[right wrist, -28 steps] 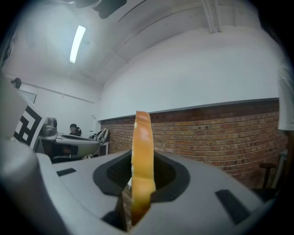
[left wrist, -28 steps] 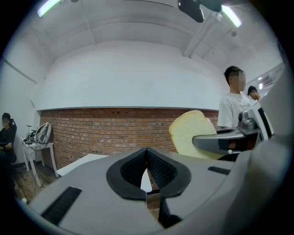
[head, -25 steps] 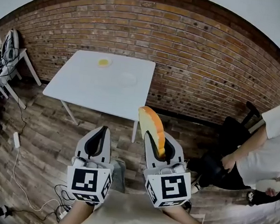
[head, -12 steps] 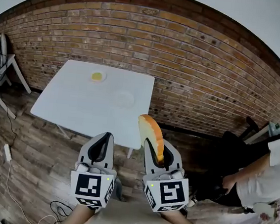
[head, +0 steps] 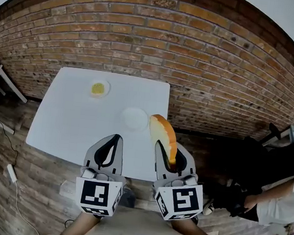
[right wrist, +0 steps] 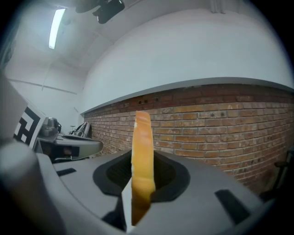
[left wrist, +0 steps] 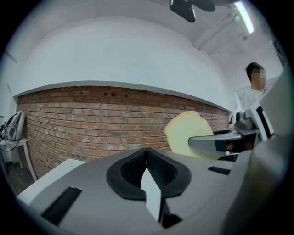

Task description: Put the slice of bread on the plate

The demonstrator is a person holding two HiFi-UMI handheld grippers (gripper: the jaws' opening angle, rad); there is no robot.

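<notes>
Both grippers have advanced to the counter [head: 62, 126] since the earlier frames, and their fingertips now overlap its near edge. The right gripper [head: 165, 152] has its fingers pinching the bread [head: 162, 131] at the lower end. The slice stands upright on edge above the counter's near right corner. The plate [head: 134, 118] rests on the counter at 10 o'clock from the bread, near it. The left gripper [head: 112, 141] has its fingers pressed together on nothing. A dish [head: 99, 88] holding a yellow item sits at 10 o'clock from the plate, well apart.
</notes>
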